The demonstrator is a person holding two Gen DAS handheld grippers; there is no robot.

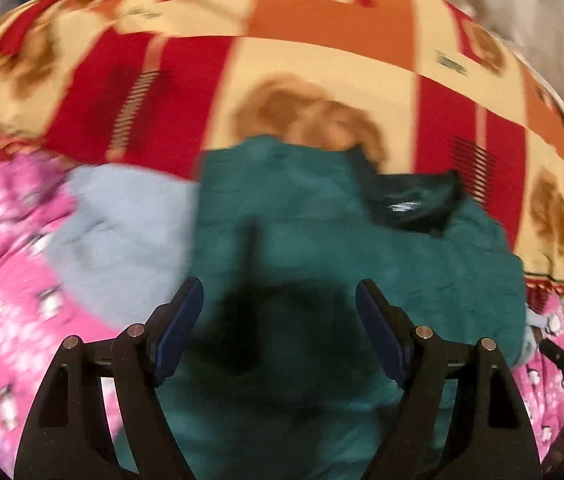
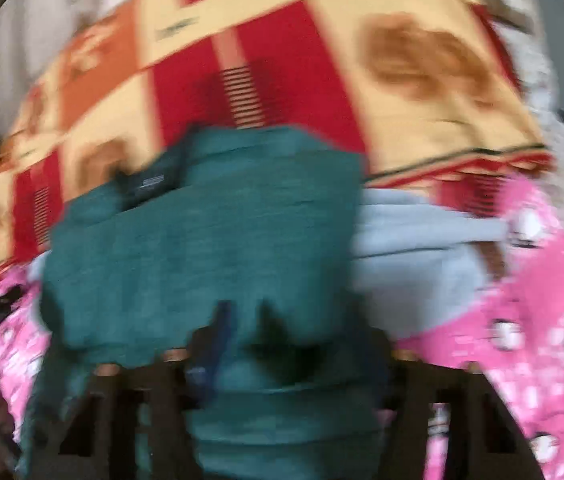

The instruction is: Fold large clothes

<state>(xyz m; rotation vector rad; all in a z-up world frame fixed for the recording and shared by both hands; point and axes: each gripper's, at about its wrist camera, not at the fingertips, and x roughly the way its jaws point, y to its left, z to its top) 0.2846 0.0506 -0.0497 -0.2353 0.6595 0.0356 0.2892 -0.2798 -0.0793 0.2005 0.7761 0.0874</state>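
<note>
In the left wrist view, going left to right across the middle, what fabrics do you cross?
Pink penguin-print fabric → grey garment → green garment → black collar lining on the green garment → red and cream checked blanket.

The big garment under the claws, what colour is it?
Dark teal green garment, clearest in the left wrist view.

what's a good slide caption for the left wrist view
Open left hand-held gripper hovers over a teal garment lying on pink and patchwork blankets.
</note>
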